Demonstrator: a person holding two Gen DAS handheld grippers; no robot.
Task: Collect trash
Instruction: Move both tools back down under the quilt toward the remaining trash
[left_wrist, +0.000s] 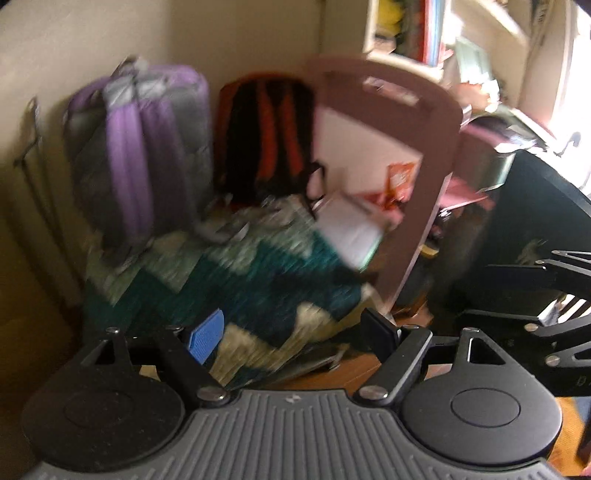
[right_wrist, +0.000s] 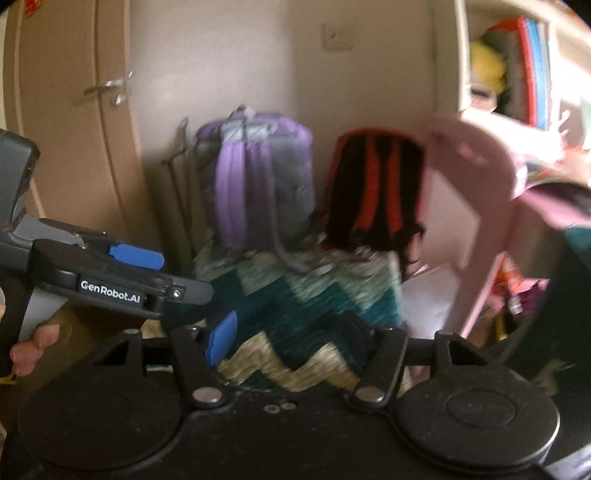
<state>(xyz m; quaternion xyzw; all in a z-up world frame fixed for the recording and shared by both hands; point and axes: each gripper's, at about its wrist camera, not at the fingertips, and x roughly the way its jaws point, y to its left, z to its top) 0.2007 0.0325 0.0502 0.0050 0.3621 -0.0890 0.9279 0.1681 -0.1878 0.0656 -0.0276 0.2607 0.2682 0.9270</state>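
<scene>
Scene: corner of a room; both views blurred.
Left gripper (left_wrist: 291, 332): fingers spread wide, nothing between them.
Right gripper (right_wrist: 288, 336): fingers likewise spread wide, holding nothing.
Candidate trash: white paper (left_wrist: 351, 229) with red-printed scraps beside it, lying at the far right edge of the zigzag blanket (left_wrist: 236, 280), against the pink chair (left_wrist: 436, 158).
Key relation: from the left fingers the paper lies ahead and to the right, well apart; long axis appears to run diagonally, not certain through the blur.
Nearer hand: cannot tell; in the right view the paper is not clearly identifiable.
Surroundings: purple backpack (right_wrist: 255, 184) and black-and-red backpack (right_wrist: 373, 184) stand behind the blanket.
Judgement: approach stage; no grasp begun.
</scene>
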